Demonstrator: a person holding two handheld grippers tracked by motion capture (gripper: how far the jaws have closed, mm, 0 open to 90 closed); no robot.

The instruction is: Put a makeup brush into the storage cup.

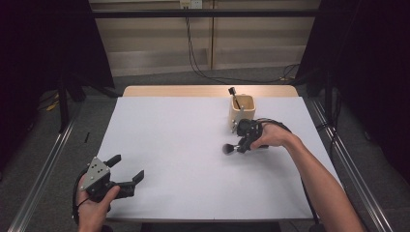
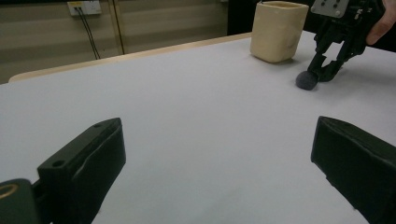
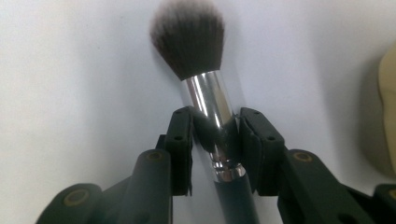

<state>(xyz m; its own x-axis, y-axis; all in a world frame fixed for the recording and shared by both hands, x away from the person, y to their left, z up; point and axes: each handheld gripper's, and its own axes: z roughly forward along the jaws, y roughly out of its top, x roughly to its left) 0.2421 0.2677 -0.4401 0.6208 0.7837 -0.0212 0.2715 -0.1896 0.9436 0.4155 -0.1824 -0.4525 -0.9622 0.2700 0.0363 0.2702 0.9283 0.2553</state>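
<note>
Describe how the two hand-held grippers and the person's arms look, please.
Both are black. The left hand-held gripper carries a grey three-cornered plate with small holes on top and has two blocky jaws. The right hand-held gripper trails a black cable; its jaws show small screw holes. Both forearms are bare, without sleeves.

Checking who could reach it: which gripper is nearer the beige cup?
Right. The right gripper, shut on a makeup brush, sits just beside the beige cup; the left gripper waits open, far across the table.
</note>
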